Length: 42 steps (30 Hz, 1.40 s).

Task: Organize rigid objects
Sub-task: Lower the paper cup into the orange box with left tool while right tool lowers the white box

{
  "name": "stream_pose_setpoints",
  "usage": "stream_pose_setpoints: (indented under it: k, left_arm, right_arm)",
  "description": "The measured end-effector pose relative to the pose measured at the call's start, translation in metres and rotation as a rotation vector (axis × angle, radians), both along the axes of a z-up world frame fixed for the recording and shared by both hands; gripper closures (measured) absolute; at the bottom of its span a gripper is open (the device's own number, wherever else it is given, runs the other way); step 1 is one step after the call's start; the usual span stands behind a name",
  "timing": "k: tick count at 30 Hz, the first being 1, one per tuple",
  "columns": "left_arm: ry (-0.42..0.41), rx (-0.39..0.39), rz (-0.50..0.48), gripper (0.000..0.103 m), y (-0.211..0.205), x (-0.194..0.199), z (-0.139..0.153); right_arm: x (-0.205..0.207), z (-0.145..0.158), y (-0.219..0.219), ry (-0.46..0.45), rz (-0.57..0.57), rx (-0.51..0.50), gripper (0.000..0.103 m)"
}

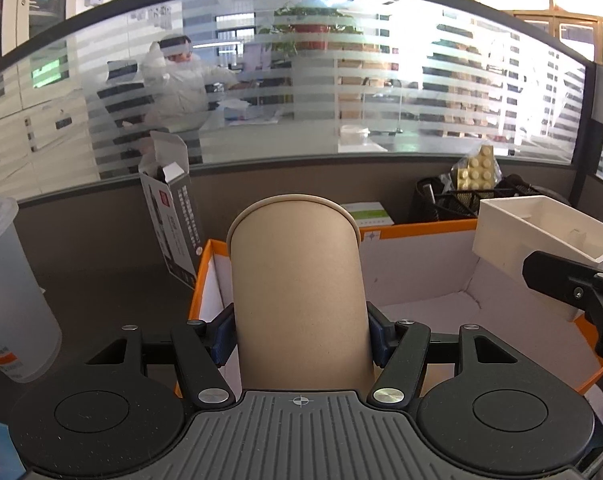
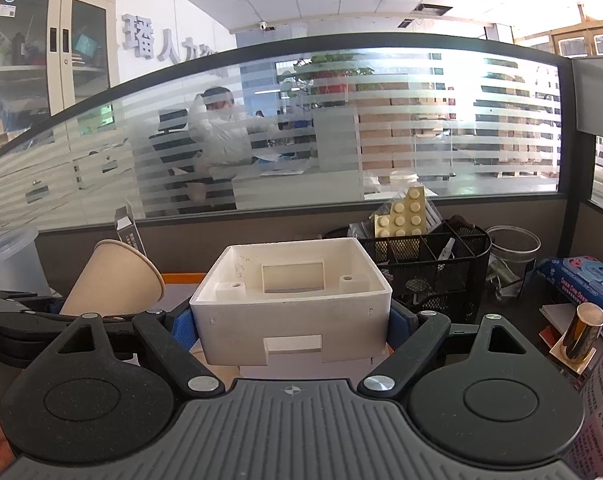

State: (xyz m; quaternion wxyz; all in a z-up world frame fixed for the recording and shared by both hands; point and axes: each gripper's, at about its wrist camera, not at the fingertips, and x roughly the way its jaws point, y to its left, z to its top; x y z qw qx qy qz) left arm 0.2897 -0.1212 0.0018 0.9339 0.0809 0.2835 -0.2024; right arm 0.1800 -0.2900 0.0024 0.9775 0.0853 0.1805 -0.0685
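Left wrist view, centre frame: left gripper [image 1: 301,338] pinches the paper cup [image 1: 297,280] above the orange-edged box [image 1: 417,229]; squeezing harder could crumple it. Right gripper [image 2: 293,330] clamps the white plastic housing [image 2: 291,300]; smooth walls might slip, or the two collide.

Matt brown paper cup [image 1: 297,292]; smooth white plastic box [image 2: 291,304]; glossy gold metal cylinder [image 2: 583,332].
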Motion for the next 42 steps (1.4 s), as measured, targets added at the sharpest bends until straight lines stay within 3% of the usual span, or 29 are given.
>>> stream_pose_setpoints:
  k: [18, 42]
  left_arm:
    - [0.022, 0.035, 0.002, 0.041, -0.006, 0.006, -0.013]
    - [0.088, 0.012, -0.024, 0.041, -0.024, 0.014, -0.016]
  right_arm:
    - [0.017, -0.018, -0.002, 0.04, -0.005, 0.007, 0.018]
    - [0.03, -0.029, -0.014, 0.07, -0.021, 0.018, 0.018]
